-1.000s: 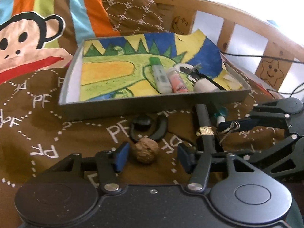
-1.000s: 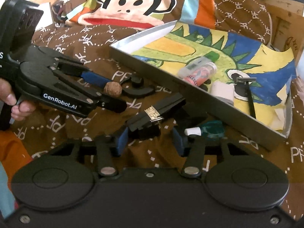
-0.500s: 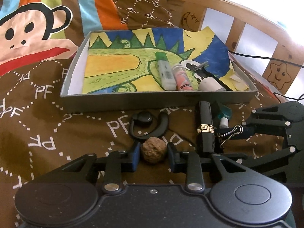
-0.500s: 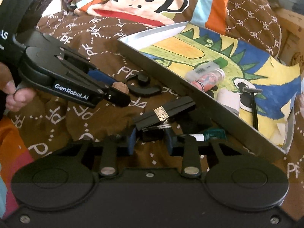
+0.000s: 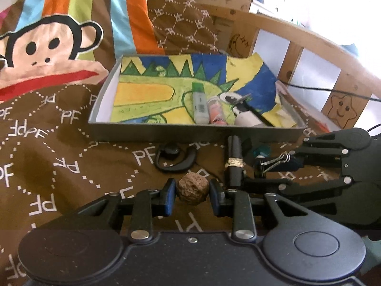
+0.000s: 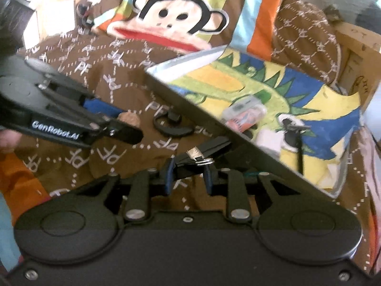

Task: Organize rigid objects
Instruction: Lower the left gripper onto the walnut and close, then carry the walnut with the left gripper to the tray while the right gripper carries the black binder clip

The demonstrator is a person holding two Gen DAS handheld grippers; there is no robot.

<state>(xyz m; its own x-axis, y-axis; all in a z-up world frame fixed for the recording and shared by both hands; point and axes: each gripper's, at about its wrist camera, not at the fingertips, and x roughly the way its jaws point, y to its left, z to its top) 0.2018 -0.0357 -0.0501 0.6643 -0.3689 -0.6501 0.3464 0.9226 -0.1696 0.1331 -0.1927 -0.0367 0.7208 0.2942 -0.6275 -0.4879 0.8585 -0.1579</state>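
Note:
A brown walnut (image 5: 193, 188) sits pinched between the blue pads of my left gripper (image 5: 192, 191), a little above the brown blanket. My right gripper (image 6: 188, 175) is shut on a black binder clip (image 6: 190, 165) with silver wire handles. In the left wrist view, that right gripper (image 5: 273, 170) reaches in from the right with the clip (image 5: 271, 164). The right wrist view shows the left gripper (image 6: 123, 128) with the walnut (image 6: 129, 118) at the left. Just beyond both stands a grey tray (image 5: 190, 132) lined with a dinosaur drawing.
A black tube with a gold band (image 5: 234, 159), a black ear hook (image 5: 175, 158) and a teal bottle (image 5: 262, 150) lie on the blanket before the tray. Inside the tray are a green-capped marker (image 5: 199, 102), a pink tube (image 5: 215, 112), a white roll (image 5: 246, 119) and a razor. A wooden bed rail (image 5: 309, 38) curves behind.
Both grippers were open around their objects; each has closed, the left on the walnut and the right on the binder clip. Both have since risen a little off the blanket.

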